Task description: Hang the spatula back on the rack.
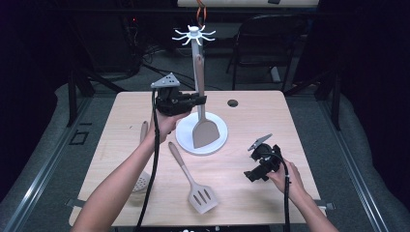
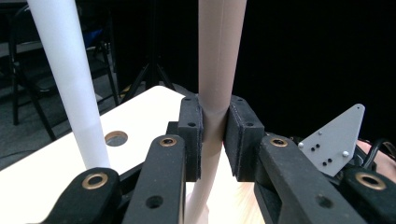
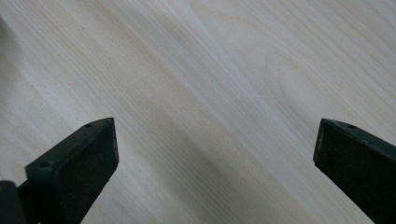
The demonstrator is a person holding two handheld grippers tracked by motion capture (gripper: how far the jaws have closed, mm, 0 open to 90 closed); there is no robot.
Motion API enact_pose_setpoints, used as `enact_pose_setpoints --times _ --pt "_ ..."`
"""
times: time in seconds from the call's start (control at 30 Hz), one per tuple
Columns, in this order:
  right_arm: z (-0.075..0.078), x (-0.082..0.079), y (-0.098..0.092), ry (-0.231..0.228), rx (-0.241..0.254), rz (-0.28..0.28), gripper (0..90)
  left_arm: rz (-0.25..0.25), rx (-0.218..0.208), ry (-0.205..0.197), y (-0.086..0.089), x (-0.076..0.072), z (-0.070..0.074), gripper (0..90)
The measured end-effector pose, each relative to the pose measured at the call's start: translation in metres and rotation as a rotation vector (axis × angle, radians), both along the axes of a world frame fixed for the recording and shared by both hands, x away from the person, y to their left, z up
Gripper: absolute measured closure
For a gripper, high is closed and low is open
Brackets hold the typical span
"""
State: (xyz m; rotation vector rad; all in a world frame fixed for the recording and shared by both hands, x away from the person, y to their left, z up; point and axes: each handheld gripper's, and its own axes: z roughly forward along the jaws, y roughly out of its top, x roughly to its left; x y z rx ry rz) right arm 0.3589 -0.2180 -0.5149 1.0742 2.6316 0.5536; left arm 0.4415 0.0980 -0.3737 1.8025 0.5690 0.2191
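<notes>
My left gripper (image 1: 193, 101) is clamped on the handle of the solid beige spatula (image 1: 202, 123), and in the left gripper view its pads (image 2: 194, 140) press on the handle from both sides, with the handle rising straight up between them. I hold the spatula upright right against the white stand (image 1: 196, 53), whose pole shows just to the left of the handle in that view. The spatula's flat blade hangs low over the stand's round white base (image 1: 217, 142), in front of the pole; I cannot tell whether the blade touches the base. The top of the handle lies beside the pole, below the ring of white hooks at the stand's head. My right gripper (image 1: 255, 169) grips nothing: its jaws stand wide apart over bare wood of the table (image 3: 210, 93), to the right of the stand's base and nearer to me. A slotted beige spatula (image 1: 193, 181) lies flat on the table in front of the base, toward me. A third utensil (image 1: 142, 159) with a perforated head lies to the left of the base, partly hidden by my left forearm.
</notes>
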Motion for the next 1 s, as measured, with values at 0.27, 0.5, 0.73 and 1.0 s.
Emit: enact_pose_setpoints --times 0.27,0.5,0.73,1.0 --pt "0.000 -0.002 0.003 -0.002 -0.011 0.016 0.0 -0.003 0.002 -0.014 -0.006 0.004 0.008 77.5" --pt "0.000 -0.002 0.004 -0.004 -0.014 0.021 0.0 -0.006 0.014 -0.021 -0.009 0.008 0.015 77.5" --pt "0.000 -0.003 0.005 0.003 -0.032 0.027 0.0 -0.006 0.007 -0.020 -0.010 0.012 0.019 77.5" --pt "-0.001 -0.003 0.006 0.006 -0.033 0.032 0.0 0.000 -0.007 -0.010 -0.007 0.015 0.021 77.5"
